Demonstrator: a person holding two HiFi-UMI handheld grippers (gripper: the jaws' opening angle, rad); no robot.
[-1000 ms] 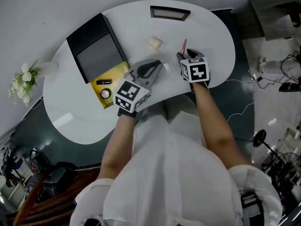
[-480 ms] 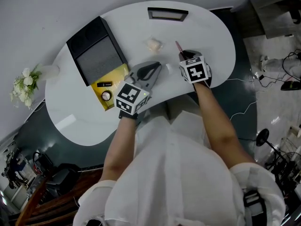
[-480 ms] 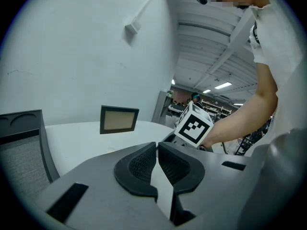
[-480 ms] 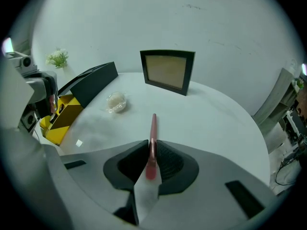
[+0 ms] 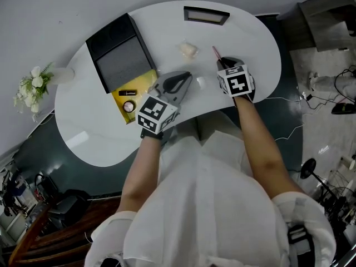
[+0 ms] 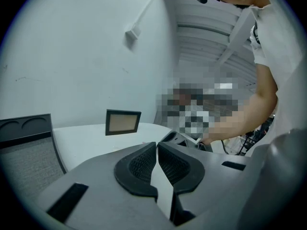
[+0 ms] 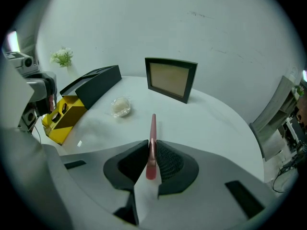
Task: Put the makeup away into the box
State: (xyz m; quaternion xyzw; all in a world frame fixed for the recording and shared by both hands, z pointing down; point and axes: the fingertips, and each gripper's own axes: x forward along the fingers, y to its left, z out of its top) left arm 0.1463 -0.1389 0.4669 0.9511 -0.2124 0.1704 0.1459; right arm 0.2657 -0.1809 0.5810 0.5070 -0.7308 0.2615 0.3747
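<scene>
A slim pink makeup stick (image 7: pixel 152 128) pokes forward out of my right gripper (image 7: pixel 152 146), whose jaws have just been closing and now pinch it near its end. From the head view this gripper (image 5: pixel 222 63) holds the stick (image 5: pixel 216 52) just over the table's right side. The yellow box (image 5: pixel 133 95), with its black lid (image 5: pixel 119 50) standing open, holds a dark tube and a small round item. My left gripper (image 5: pixel 173 84) hovers beside the box, jaws pressed together on nothing (image 6: pixel 157 145).
A small clear packet (image 5: pixel 188 50) lies mid-table, and a dark framed mirror (image 5: pixel 206 15) stands at the far edge. A tiny white scrap (image 5: pixel 201 82) lies between the grippers. White flowers (image 5: pixel 33 87) sit at the left rim of the white table (image 5: pixel 89 138).
The pink stick's far end has tipped from nearly straight ahead to leaning left in the right gripper. The left gripper has stayed where it was.
</scene>
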